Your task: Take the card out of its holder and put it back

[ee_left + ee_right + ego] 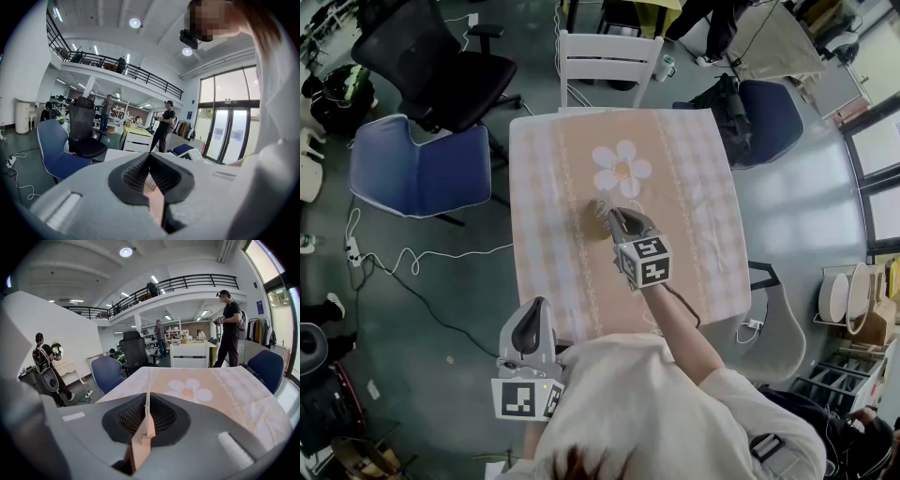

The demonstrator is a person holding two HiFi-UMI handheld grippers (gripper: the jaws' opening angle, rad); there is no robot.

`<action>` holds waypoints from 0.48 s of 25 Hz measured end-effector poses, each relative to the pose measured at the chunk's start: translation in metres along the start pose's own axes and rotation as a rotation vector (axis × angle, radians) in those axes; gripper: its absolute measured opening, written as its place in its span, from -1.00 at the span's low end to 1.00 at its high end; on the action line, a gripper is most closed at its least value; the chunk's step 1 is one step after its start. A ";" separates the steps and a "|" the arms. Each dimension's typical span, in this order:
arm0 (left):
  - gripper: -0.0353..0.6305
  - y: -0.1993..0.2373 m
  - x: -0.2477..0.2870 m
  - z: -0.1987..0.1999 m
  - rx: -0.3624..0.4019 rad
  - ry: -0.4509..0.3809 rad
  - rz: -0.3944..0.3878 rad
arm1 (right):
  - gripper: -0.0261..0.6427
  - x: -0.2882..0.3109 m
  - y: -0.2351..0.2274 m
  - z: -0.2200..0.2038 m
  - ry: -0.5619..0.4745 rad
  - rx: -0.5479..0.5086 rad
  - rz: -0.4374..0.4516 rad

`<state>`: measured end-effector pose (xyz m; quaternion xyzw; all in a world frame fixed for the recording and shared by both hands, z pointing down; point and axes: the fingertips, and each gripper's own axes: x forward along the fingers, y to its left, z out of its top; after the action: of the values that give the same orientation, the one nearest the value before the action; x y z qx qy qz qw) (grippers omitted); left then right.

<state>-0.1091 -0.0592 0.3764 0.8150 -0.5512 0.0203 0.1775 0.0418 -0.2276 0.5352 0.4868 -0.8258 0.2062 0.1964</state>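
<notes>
- Right gripper [609,217]: held low over the middle of the table [703,244], jaws pointing at the far edge.
- Right gripper view: the right gripper [148,401] has its jaws drawn in narrow. Both ribbed pads [164,416] press on a thin card [147,385] seen edge-on.
- Card: upright, clamped in the centre of the gap. Its top edge rises above and ahead of the jaw tips.
- Holder [149,429]: a small tan block at the foot of the card, down inside the gap and behind the pads. Whether the card sits in it or clear of it cannot be told.
- Head view: the card [602,208] shows only as a pale sliver at the right jaw tips.
- White flower print [622,169] on the peach tablecloth [544,216]: just ahead of the right jaws, slightly to their right.
- Left gripper [536,305]: off the near-left edge of the table, close to the person's body, well apart from the card.
- Left gripper view: the left gripper [149,155] has its jaw tips together. Nothing sits between the pads, and only tablecloth shows through the slot below.
- White wooden chair [609,58]: beyond the far table edge, straight ahead of the right jaws.
- Blue chair [422,169]: on the floor, far left of both grippers.
</notes>
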 end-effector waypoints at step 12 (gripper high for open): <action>-0.89 0.002 0.000 -0.001 0.021 0.003 0.002 | -0.88 -0.001 -0.001 0.002 0.000 0.006 0.007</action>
<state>-0.1108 -0.0589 0.3782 0.8163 -0.5514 0.0275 0.1699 0.0425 -0.2282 0.5329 0.4846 -0.8268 0.2093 0.1944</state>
